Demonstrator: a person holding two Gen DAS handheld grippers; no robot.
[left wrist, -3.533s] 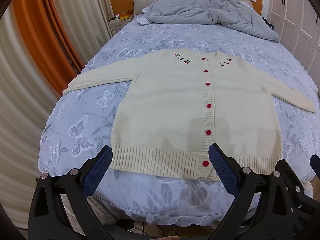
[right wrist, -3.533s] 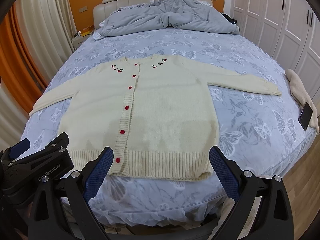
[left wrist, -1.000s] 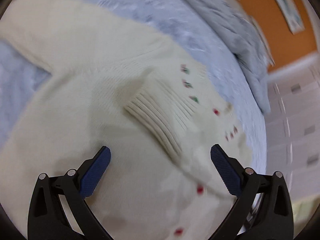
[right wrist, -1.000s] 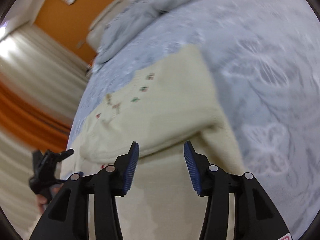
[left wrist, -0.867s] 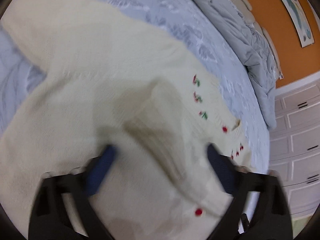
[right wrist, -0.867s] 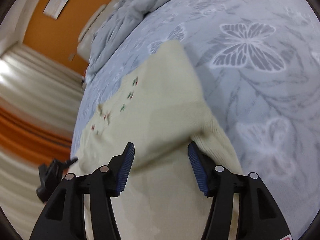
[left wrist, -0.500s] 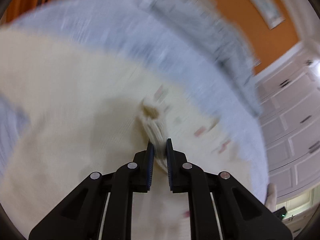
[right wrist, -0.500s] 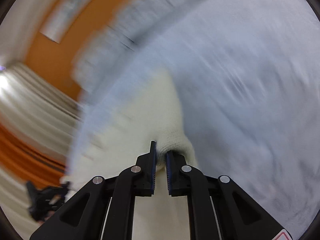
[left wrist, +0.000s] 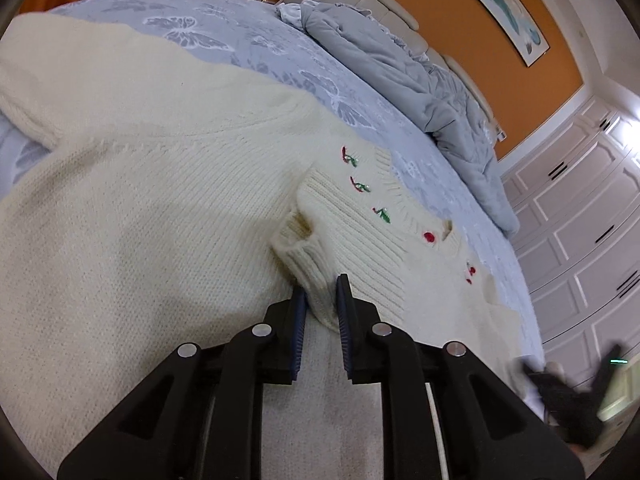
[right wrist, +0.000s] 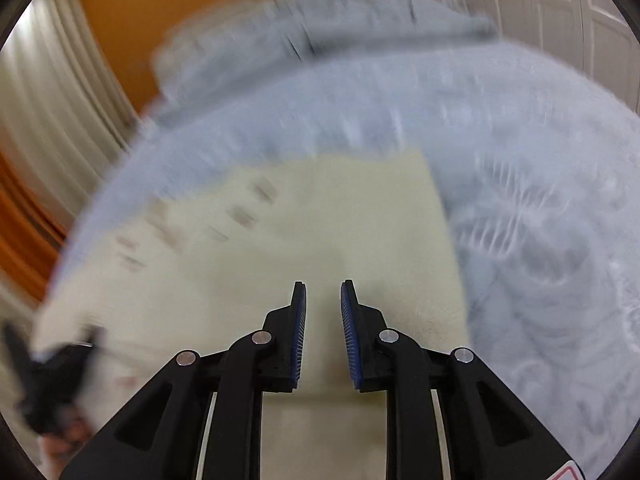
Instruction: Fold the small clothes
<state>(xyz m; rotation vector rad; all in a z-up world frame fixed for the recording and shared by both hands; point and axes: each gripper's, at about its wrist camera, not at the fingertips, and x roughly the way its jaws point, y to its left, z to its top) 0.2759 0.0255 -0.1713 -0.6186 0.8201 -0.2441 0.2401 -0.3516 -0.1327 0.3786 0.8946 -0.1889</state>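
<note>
- Cream knit cardigan (left wrist: 152, 184) lies flat on the bed (left wrist: 256, 44), collar pointing toward the headboard.
- left gripper (left wrist: 321, 292) has its jaws pinched narrow on the ribbed cuff (left wrist: 308, 256), which sits folded in by the cherry collar.
- right gripper (right wrist: 323, 300) hovers over the cardigan's other side, jaws narrow with nothing between them, though it's blurry.
- Left's closer to the sleeve, so I'd guess it lets go next.
</note>
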